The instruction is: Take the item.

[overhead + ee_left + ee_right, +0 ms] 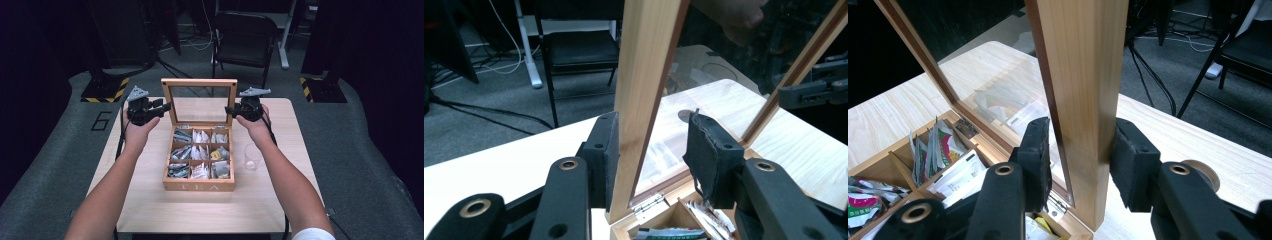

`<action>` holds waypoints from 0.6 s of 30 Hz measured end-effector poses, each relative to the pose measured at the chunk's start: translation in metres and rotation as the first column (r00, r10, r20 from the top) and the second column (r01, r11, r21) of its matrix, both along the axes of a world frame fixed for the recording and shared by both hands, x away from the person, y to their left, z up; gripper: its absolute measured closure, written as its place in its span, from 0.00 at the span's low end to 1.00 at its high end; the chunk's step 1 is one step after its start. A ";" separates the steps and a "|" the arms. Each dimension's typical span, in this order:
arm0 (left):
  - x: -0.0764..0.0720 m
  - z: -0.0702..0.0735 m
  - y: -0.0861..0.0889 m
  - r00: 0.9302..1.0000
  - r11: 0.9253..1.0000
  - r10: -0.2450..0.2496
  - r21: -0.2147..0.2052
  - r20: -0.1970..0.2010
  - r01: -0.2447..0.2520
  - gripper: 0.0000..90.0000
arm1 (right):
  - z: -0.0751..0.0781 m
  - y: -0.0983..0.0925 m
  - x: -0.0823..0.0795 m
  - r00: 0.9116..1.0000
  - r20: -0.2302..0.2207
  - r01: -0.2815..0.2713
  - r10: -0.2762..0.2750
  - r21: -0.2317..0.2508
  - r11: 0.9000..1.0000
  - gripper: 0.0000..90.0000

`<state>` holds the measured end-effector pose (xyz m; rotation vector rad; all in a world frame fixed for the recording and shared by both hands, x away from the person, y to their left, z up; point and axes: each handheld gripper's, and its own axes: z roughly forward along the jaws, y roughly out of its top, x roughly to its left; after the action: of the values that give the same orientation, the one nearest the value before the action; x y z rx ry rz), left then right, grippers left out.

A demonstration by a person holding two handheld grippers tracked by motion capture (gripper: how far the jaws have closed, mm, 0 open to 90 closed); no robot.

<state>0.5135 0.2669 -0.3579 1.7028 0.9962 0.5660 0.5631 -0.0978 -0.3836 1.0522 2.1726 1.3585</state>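
Note:
A wooden tea box (198, 186) stands mid-table, its compartments holding several tea bags (200, 152). Its glass-windowed lid (199, 82) stands upright at the back. My left gripper (167, 107) is at the lid's left rail. In the left gripper view that rail (644, 90) stands between the jaws of the left gripper (652, 131), which is open: one pad touches the wood, the other is off the glass. My right gripper (229, 110) is at the lid's right rail (1083, 60). There the right gripper (1082, 135) is shut, a pad pressed on each face.
A clear glass cup (251, 156) stands on the light wooden table (200, 210) just right of the box, under my right forearm. A black chair (245, 37) and cables are on the floor beyond the table's far edge.

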 end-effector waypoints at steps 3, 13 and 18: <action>-0.001 -0.002 0.001 1.000 1.000 0.000 0.005 -0.009 0.000 0.61 | 0.000 0.000 0.001 1.000 -0.006 0.003 -0.003 0.004 1.000 0.68; -0.006 -0.006 0.005 1.000 1.000 0.003 0.007 -0.015 -0.003 0.60 | 0.001 0.000 0.006 1.000 -0.014 0.001 -0.001 0.001 1.000 0.70; -0.009 -0.005 0.008 1.000 1.000 0.004 0.005 -0.013 -0.004 0.60 | -0.001 -0.001 0.008 1.000 -0.009 0.009 -0.008 0.006 1.000 0.70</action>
<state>0.5040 0.2744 -0.3633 1.7108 1.0080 0.5609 0.5715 -0.0983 -0.3843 1.0702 2.1690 1.3601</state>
